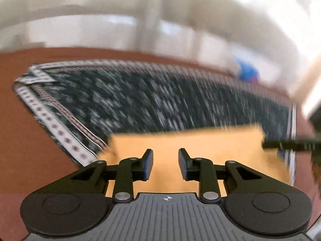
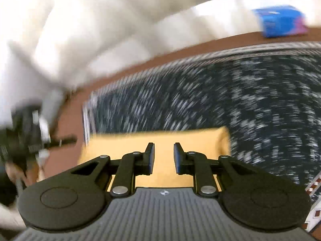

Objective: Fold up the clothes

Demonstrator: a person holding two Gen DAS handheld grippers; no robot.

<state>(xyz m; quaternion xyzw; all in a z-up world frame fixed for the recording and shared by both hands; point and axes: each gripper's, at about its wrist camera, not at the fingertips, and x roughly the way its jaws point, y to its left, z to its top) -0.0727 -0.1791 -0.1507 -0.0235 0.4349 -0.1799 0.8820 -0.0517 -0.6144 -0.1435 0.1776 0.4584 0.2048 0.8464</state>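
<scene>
Tool [image 1: 166, 163] over patterned cloth [image 1: 160, 96] (brown table [image 1: 24, 130])

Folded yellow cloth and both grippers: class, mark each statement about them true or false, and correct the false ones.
1. The left gripper is open. True.
2. The right gripper is shut on the folded yellow cloth. False: it is open, with nothing between its fingers.
3. The yellow cloth lies on a dark patterned cloth. True.
4. A red box stands at the far table edge. False: the box is blue.
</scene>
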